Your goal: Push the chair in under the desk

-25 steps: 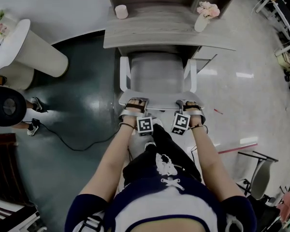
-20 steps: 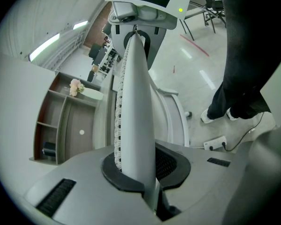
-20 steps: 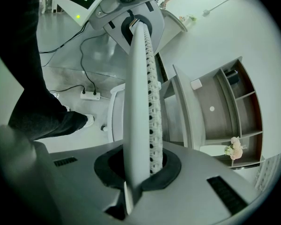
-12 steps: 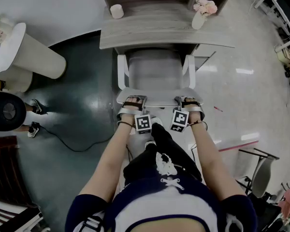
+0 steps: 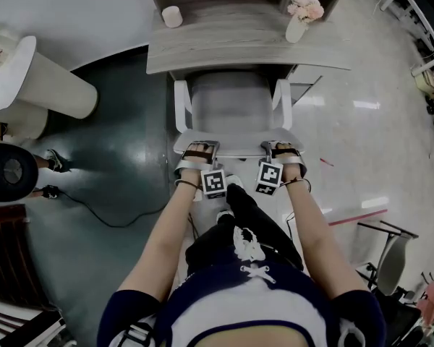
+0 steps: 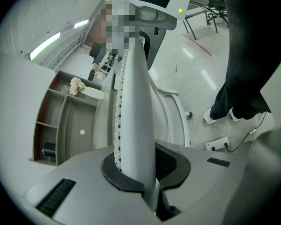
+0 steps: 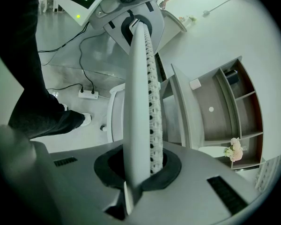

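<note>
A white-framed chair [image 5: 231, 107] with a grey seat stands at the grey wooden desk [image 5: 246, 42], its seat front partly under the desk's edge. Both grippers clamp the top rim of its backrest [image 5: 235, 143]. My left gripper [image 5: 200, 150] is shut on the rim's left part, and my right gripper [image 5: 280, 149] is shut on its right part. In the left gripper view the backrest [image 6: 136, 102] runs straight up out of the left gripper [image 6: 136, 172]. The right gripper view shows the backrest's mesh edge [image 7: 143, 102] pinched in the right gripper [image 7: 138, 170].
A pink cup [image 5: 172, 16] and a vase of flowers [image 5: 301, 19] stand on the desk, with shelves behind. A round white table [image 5: 29, 78] and another person's shoes [image 5: 49, 163] are at the left, and a cable [image 5: 108, 212] lies on the floor. Chairs [image 5: 390, 259] stand at the right.
The head view has shifted slightly, so desk and chair sit a little higher in the picture. Both grippers keep their hold on the backrest.
</note>
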`<state>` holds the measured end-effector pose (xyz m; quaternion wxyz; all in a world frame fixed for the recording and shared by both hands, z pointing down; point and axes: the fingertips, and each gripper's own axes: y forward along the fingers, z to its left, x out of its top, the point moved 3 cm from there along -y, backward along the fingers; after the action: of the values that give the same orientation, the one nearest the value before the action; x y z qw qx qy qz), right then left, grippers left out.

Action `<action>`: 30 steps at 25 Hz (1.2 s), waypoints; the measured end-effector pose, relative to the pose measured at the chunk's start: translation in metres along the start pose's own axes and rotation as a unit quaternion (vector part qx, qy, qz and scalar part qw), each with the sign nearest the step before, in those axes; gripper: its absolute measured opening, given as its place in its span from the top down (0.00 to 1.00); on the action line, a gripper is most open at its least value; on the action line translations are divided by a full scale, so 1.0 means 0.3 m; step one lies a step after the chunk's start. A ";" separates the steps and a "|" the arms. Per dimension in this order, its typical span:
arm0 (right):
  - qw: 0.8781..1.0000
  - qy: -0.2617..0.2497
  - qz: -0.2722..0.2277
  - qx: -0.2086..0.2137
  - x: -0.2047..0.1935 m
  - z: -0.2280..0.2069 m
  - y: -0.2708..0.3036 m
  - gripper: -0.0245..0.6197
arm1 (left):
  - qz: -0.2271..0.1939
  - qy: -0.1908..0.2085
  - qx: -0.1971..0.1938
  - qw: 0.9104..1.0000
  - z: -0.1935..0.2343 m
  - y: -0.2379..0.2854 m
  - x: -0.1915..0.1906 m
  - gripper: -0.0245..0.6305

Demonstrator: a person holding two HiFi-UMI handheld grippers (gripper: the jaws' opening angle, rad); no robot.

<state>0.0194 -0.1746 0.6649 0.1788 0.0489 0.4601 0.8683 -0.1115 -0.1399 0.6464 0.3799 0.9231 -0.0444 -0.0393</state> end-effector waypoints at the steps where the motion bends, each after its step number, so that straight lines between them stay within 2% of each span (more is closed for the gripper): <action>1: 1.000 -0.001 0.000 0.001 -0.003 -0.003 0.002 0.94 | 0.006 0.008 -0.001 1.000 0.009 -0.003 -0.003 0.93; 6: 1.000 -0.004 -0.004 0.004 -0.023 -0.012 0.007 0.94 | -0.001 0.005 -0.001 1.000 0.009 0.013 0.023 0.93; 10: 1.000 -0.008 -0.005 0.004 -0.042 -0.023 0.014 0.94 | -0.006 -0.030 0.006 1.000 0.006 0.032 0.047 0.93; 18: 1.000 -0.010 -0.006 0.004 -0.066 -0.052 0.034 0.94 | -0.002 -0.025 0.005 1.000 0.035 0.052 0.061 0.93; 22: 1.000 -0.013 -0.006 0.004 -0.074 -0.070 0.043 0.94 | -0.006 -0.041 0.008 0.999 0.044 0.069 0.071 0.93; 30: 1.000 -0.016 -0.009 0.005 -0.087 -0.094 0.055 0.94 | -0.002 -0.039 0.004 0.999 0.059 0.085 0.076 0.93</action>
<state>0.0323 -0.2143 0.6642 0.1936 0.0596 0.4618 0.8635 -0.0922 -0.1728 0.6508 0.3743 0.9224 -0.0571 -0.0758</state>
